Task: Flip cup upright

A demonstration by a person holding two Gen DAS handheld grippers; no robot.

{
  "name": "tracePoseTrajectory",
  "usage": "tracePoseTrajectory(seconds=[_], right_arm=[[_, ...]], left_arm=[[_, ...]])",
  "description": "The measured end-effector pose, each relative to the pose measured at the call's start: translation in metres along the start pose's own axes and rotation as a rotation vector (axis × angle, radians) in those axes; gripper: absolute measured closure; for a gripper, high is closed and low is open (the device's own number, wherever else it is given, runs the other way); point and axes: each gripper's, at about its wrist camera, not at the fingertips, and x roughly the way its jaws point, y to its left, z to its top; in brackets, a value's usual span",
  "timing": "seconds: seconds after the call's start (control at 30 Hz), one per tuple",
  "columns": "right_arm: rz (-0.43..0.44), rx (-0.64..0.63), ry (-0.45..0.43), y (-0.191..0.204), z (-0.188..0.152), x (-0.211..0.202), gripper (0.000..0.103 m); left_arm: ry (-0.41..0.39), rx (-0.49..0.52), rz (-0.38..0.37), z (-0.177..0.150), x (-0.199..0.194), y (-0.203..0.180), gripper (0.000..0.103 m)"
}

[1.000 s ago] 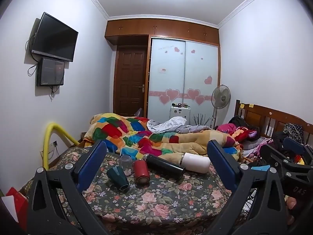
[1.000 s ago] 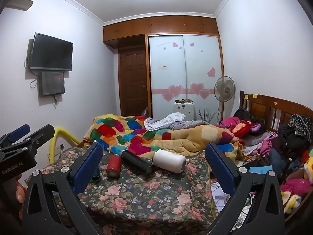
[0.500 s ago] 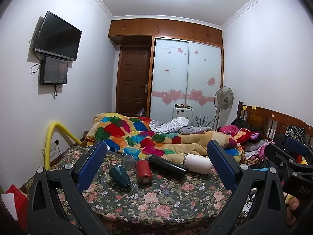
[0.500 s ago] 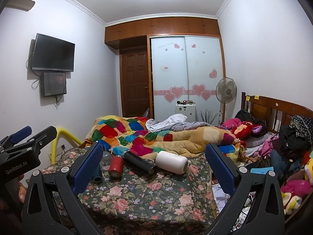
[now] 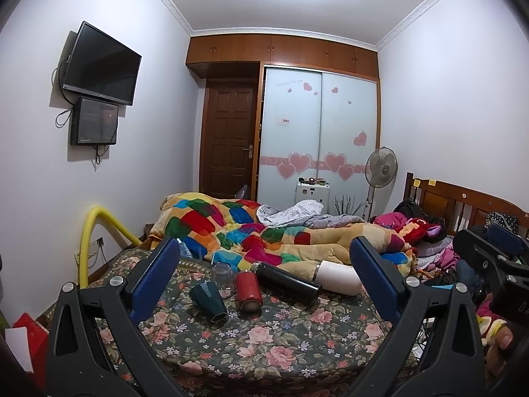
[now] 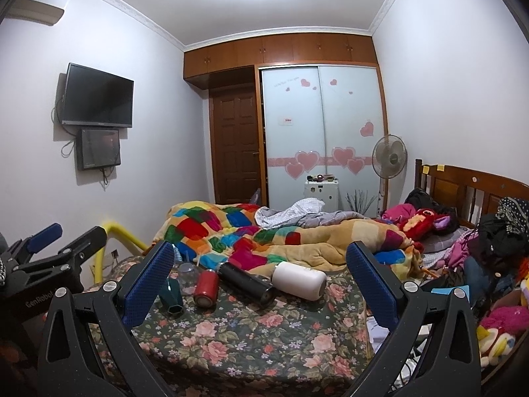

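Observation:
Several cups lie on their sides on the flowered bedspread (image 5: 264, 340): a dark green faceted cup (image 5: 209, 300), a red cup (image 5: 248, 290), a black flask (image 5: 287, 282) and a white cup (image 5: 336, 277). A clear glass (image 5: 222, 274) stands behind them. My left gripper (image 5: 264, 281) is open and empty, well short of them. In the right wrist view the green cup (image 6: 172, 297), red cup (image 6: 205, 287), black flask (image 6: 247, 281) and white cup (image 6: 299, 279) show. My right gripper (image 6: 259, 278) is open and empty.
A colourful patchwork quilt (image 5: 251, 235) is heaped behind the cups. Clothes and plush toys (image 6: 463, 241) pile at the right by the wooden headboard (image 6: 469, 192). A yellow tube (image 5: 89, 231) arcs at the left wall. A fan (image 6: 388, 158) stands by the wardrobe.
Both grippers have drifted slightly, so the cups sit a little lower and nearer in both views. The cups have not moved. Both grippers stay open.

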Motion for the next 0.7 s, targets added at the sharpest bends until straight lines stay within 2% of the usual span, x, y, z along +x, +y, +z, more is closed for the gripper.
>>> tracePoseTrajectory(seconds=[0.7], right_arm=[[0.006, -0.004, -0.004, 0.0029, 0.0004, 0.0003, 0.000]], left_arm=[[-0.018, -0.003, 0.016, 0.0003, -0.0054, 0.0027, 0.000]])
